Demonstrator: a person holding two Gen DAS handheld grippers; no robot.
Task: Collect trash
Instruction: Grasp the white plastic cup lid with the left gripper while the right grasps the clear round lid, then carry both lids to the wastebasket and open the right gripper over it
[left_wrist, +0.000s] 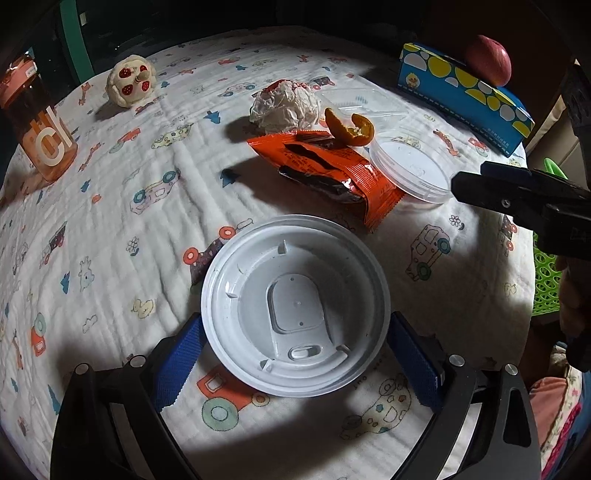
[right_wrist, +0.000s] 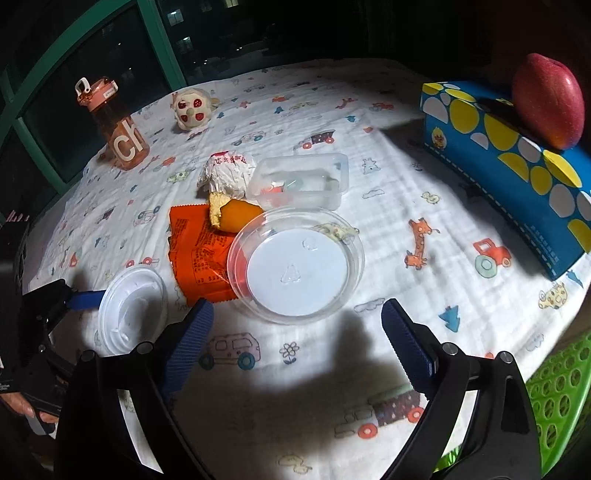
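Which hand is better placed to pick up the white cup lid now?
Left. The left gripper already has its blue fingers on both sides of the white cup lid. The right gripper is open, in front of the clear round lid.

Quilted cloth cover (left_wrist: 122, 206) – matt; white lid (left_wrist: 295, 310) smooth plastic; orange wrapper (left_wrist: 332, 166) glossy, probably foil.

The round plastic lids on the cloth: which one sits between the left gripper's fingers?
The opaque white cup lid, lying upside down. The clear lid lies farther off, partly on the orange wrapper.
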